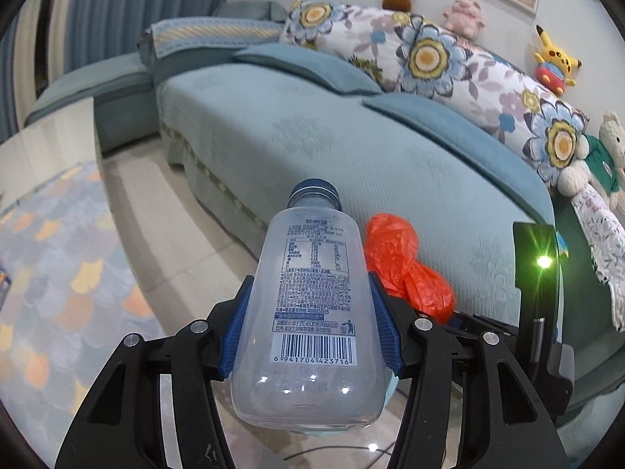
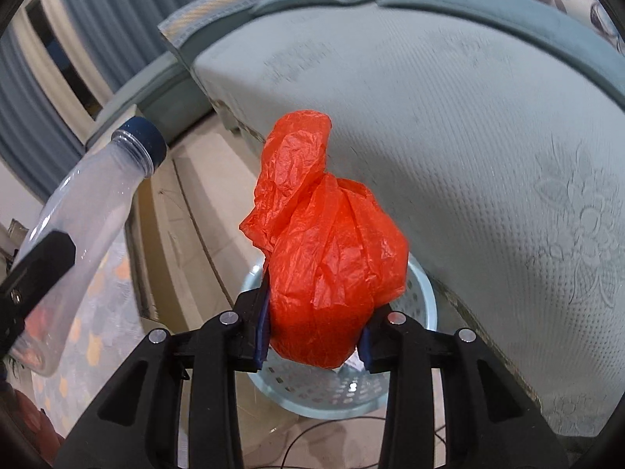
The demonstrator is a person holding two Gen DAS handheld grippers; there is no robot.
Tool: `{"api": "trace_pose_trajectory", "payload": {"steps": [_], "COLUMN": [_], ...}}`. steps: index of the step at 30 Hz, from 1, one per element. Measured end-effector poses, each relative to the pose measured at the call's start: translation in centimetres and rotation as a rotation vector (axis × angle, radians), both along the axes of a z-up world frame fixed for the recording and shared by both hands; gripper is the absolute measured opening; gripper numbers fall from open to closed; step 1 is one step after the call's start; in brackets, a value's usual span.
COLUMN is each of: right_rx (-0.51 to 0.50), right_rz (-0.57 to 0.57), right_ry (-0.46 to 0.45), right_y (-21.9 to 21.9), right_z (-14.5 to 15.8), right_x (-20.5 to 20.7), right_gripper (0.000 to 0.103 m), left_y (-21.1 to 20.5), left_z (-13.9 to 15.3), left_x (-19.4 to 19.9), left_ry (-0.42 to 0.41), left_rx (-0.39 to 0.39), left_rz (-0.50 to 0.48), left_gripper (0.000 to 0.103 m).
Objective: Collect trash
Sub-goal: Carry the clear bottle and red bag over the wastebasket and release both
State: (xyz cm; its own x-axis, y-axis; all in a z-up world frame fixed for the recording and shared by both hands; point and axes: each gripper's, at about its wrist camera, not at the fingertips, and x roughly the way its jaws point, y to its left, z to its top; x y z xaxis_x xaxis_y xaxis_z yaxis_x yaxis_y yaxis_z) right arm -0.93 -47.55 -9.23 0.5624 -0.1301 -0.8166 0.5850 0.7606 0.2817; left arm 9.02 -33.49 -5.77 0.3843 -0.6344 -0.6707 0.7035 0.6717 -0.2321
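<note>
Ahead of the left wrist camera, the left tool [image 1: 310, 328] clamps one empty clear plastic bottle [image 1: 310, 312] at its lower body, blue cap pointing toward the teal sofa [image 1: 351, 148]; four plush toys sit along the sofa back. Smooth, rounded plastic could slide out of the pads if the squeeze slackens.

From the right wrist camera, the right tool [image 2: 316, 336] pinches one crumpled orange plastic bag [image 2: 328, 258] directly above one perforated pale-blue bin [image 2: 424, 297] on the floor. Thin film may cling to the pads or drift past the rim when let go.
</note>
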Motion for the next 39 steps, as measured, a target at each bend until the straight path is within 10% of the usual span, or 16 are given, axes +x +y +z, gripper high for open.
{"api": "trace_pose_trajectory", "payload": {"steps": [19, 39], "right_rx": [0.012, -0.026], "right_rz": [-0.03, -0.017], "right_ry": [0.073, -0.01], "right_y": [-1.4, -0.4], "right_z": [-1.7, -0.7], "right_x": [2.0, 1.6], "right_gripper": [0.045, 0.054], "left_y": [-0.6, 3.6], "left_z": [-2.9, -0.1], "left_x": [1.0, 1.2], "left_ry": [0.111, 0.04], "left_rx": [0.011, -0.077], "left_rz": [-0.023, -0.032], "left_gripper": [0.058, 0.068]}}
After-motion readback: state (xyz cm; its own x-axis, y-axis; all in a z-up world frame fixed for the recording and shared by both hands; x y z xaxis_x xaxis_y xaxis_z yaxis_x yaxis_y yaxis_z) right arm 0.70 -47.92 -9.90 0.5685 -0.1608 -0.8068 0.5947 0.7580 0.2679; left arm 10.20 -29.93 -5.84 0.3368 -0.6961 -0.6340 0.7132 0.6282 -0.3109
